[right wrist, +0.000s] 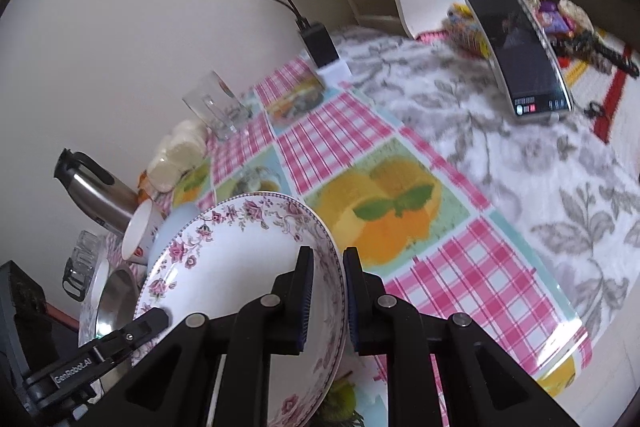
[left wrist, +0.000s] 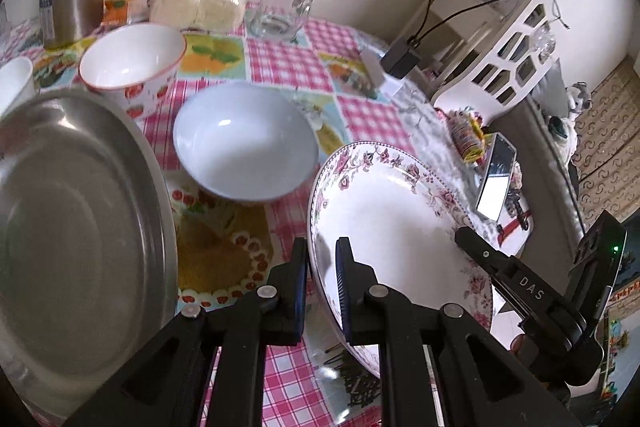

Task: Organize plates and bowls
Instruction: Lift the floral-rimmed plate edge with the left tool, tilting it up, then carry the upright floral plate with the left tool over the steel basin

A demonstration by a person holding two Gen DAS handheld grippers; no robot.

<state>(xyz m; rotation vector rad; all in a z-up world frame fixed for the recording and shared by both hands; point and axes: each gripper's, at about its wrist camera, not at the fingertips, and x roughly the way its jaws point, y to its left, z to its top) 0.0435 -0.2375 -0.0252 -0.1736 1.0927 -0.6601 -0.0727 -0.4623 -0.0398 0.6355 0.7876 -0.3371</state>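
Left tool (left wrist: 322, 267) and right tool (right wrist: 326, 287) each clamp opposite rims of the floral plate (left wrist: 392, 223), which is tilted above the tabletop (right wrist: 440, 267); the white bowl (left wrist: 244, 143) sits at its 10 o'clock, the steel plate (left wrist: 80, 227) at 9

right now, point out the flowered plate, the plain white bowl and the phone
flowered plate (left wrist: 392, 219), left wrist view, bare white centre of the plate
plain white bowl (left wrist: 244, 147), left wrist view, inside of the bowl
phone (right wrist: 524, 55), right wrist view, middle of its dark screen
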